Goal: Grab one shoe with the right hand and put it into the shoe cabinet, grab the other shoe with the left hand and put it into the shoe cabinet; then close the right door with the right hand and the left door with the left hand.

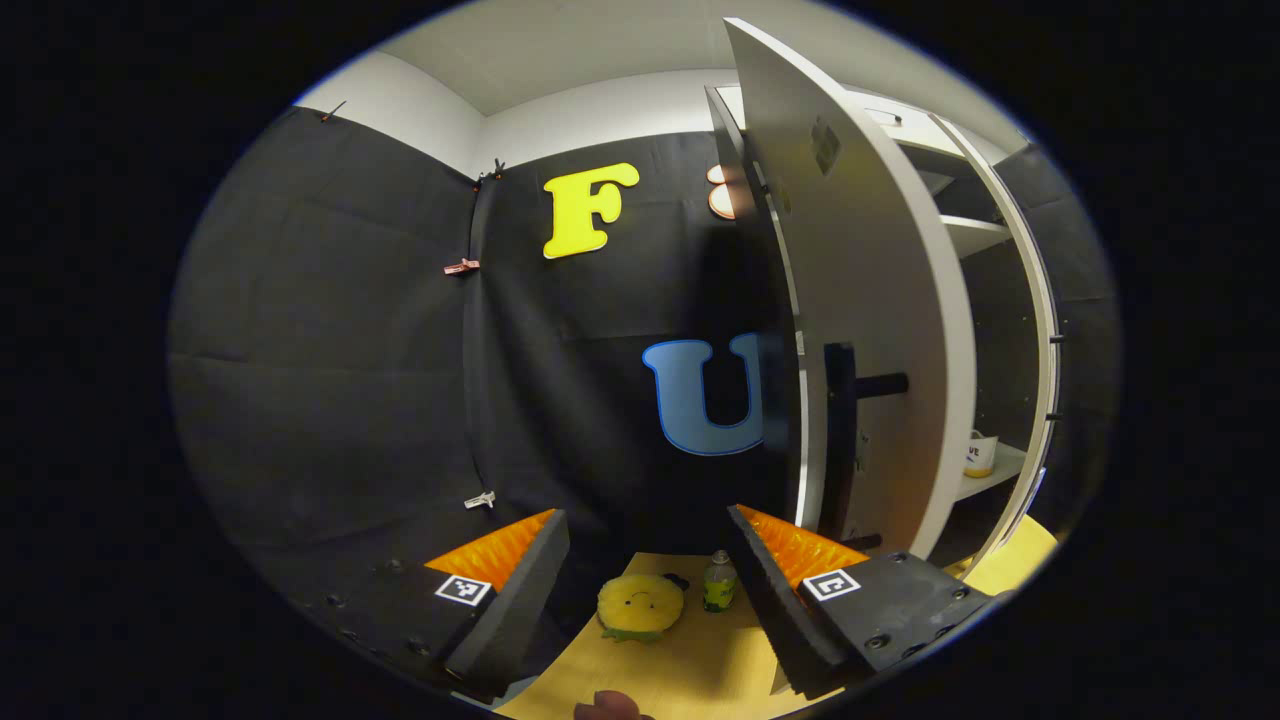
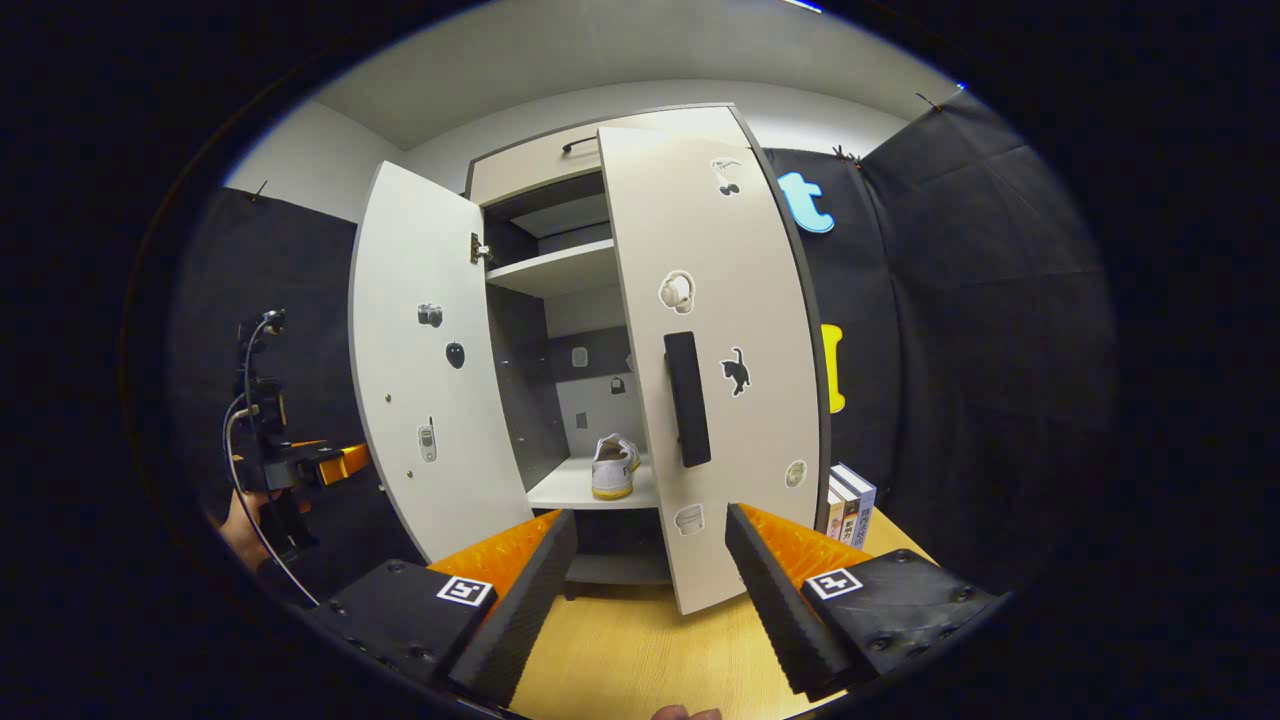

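- Shoe [image 2: 612, 466] sits on the lower shelf [image 2: 575, 490] inside the shoe cabinet [image 2: 560, 160], heel toward you; in the left gripper view a shoe [image 1: 981, 455] shows on that shelf past the door's edge, and you cannot tell there whether it is the same one.
- Your right gripper [image 2: 648, 585] has its fingers spread wide apart with nothing between them, hovering over the wooden table [image 2: 640, 655] in front of the cabinet.
- The right door [image 2: 715, 350] stands partly swung in, its dark handle [image 2: 687, 399] facing you just above the gripper.
- The left door [image 2: 425, 370] stands wide open.
- Your left gripper [image 1: 650, 590] is also spread wide and holds nothing; it sits beside the left door [image 1: 860, 330], near its handle [image 1: 842, 440] but apart from it.
- Your left gripper [image 2: 300, 462] also appears in the right gripper view, held in your hand [image 2: 240, 530] left of that door.
- A yellow plush toy [image 1: 640, 605] and a small bottle [image 1: 718, 582] rest on the table [image 1: 680, 670]; books [image 2: 850, 505] stand right of the cabinet.
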`<state>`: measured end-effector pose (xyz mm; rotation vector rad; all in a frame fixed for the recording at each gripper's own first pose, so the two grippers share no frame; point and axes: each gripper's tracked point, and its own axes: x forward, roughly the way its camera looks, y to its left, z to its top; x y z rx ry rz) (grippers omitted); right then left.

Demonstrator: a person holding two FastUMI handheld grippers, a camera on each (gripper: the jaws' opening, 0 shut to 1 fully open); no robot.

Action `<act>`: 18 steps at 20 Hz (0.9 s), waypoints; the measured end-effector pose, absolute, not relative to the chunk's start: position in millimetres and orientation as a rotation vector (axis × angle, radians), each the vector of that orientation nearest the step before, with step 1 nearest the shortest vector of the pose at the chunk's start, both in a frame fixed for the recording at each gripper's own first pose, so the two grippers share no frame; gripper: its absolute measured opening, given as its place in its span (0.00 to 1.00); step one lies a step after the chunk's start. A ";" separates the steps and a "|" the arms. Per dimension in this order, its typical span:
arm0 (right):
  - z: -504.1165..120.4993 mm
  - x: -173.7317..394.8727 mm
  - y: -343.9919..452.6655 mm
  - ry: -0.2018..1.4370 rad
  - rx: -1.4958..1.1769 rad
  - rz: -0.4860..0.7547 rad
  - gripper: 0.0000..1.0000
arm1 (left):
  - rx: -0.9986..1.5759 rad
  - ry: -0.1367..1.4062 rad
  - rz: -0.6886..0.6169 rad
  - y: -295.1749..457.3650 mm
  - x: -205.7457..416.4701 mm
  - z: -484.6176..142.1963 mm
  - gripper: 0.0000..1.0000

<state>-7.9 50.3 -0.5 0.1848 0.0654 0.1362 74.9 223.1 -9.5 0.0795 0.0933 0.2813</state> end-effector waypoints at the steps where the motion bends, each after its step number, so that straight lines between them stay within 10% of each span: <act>1: -1.9 -9.1 50.4 0.068 0.187 0.130 0.98 | 0.084 0.102 0.276 220.9 79.1 -14.6 0.97; 18: -1.8 -12.2 25.8 0.065 0.205 0.113 0.98 | 0.087 0.096 0.296 185.0 79.1 -17.8 0.91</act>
